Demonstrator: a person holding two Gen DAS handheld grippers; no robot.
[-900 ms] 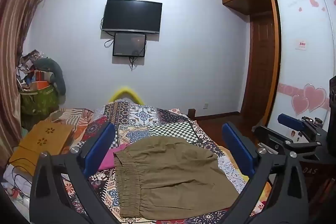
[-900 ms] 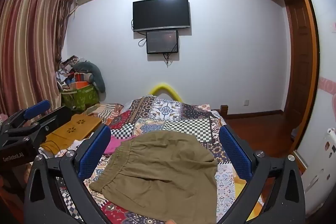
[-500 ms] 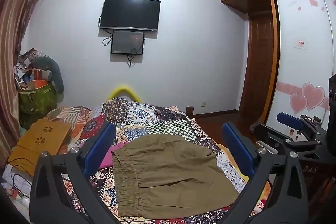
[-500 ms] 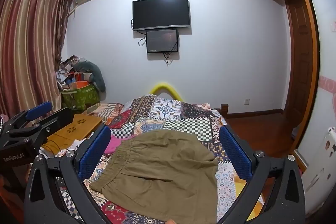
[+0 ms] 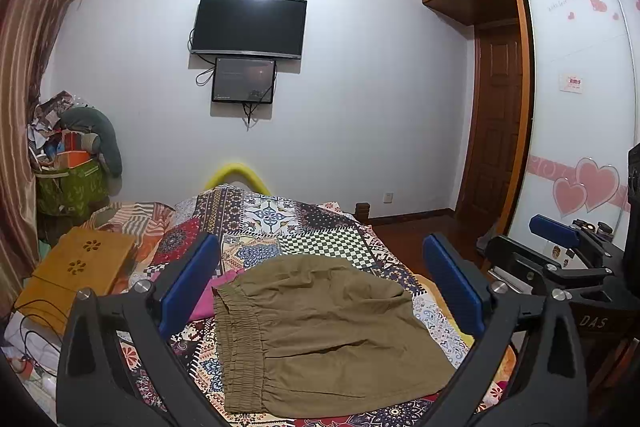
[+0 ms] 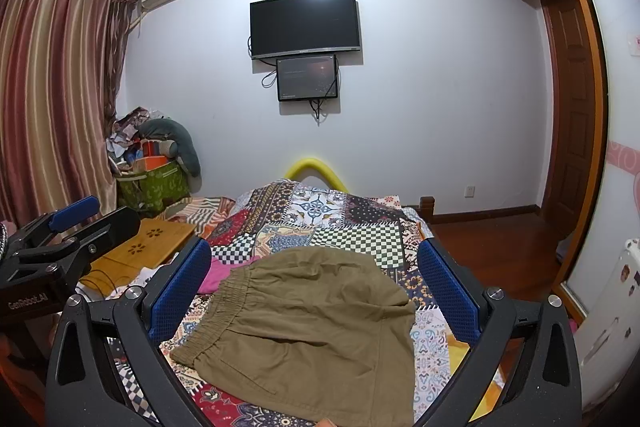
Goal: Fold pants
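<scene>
Olive-brown pants [image 5: 320, 331] lie folded on the patchwork bed cover [image 5: 280, 223], elastic waistband to the left; they also show in the right wrist view [image 6: 312, 327]. My left gripper [image 5: 320, 287] is open and empty, held above and in front of the pants. My right gripper [image 6: 316, 287] is open and empty, also above the pants. The right gripper shows at the right edge of the left wrist view [image 5: 560, 251]; the left gripper shows at the left edge of the right wrist view [image 6: 60, 239].
A pink cloth [image 5: 218, 291] lies beside the waistband. A wooden lap desk [image 5: 80, 267] sits left on the bed. A green bag of clutter [image 6: 154, 183] stands by the curtain. A TV [image 5: 250, 25] hangs on the far wall. A wardrobe [image 5: 580, 107] stands right.
Both views have shifted only slightly; the pants stay as they lay. Both grippers remain open.
</scene>
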